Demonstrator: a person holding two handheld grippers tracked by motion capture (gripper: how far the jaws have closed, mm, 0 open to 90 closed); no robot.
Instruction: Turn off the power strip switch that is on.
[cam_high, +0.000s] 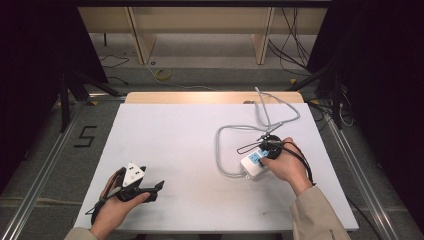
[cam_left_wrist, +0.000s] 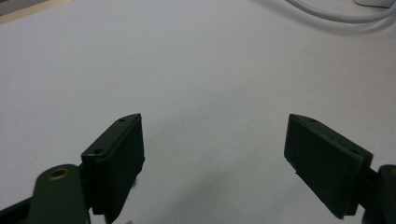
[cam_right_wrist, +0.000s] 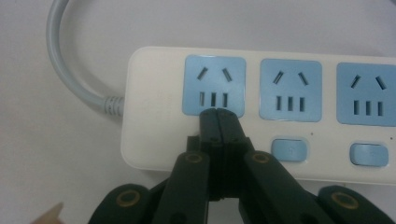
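White bench (cam_high: 200, 150), dark room around it, wooden frame and loose cables on the floor past the far edge. Power strip (cam_high: 253, 163) lies toward the bench's right edge, nearer the near edge than the far one – white body, blue sockets, blue switches along one side. Its grey cord (cam_high: 235, 127) leaves one end, loops out over the bench surface and runs off the far edge.

Right claw (cam_right_wrist: 218, 111) is pressed together, nothing between the jaws – tips sit over the lower edge of the end socket (cam_right_wrist: 214, 85), the one nearest the cord. Contact with the socket face: can't tell.

Left claw (cam_left_wrist: 212, 154) is spread wide, nothing in it, held low over bare bench near the near-left corner, well apart from the strip. Grey three-cornered plate (cam_high: 133, 173) on top of it.
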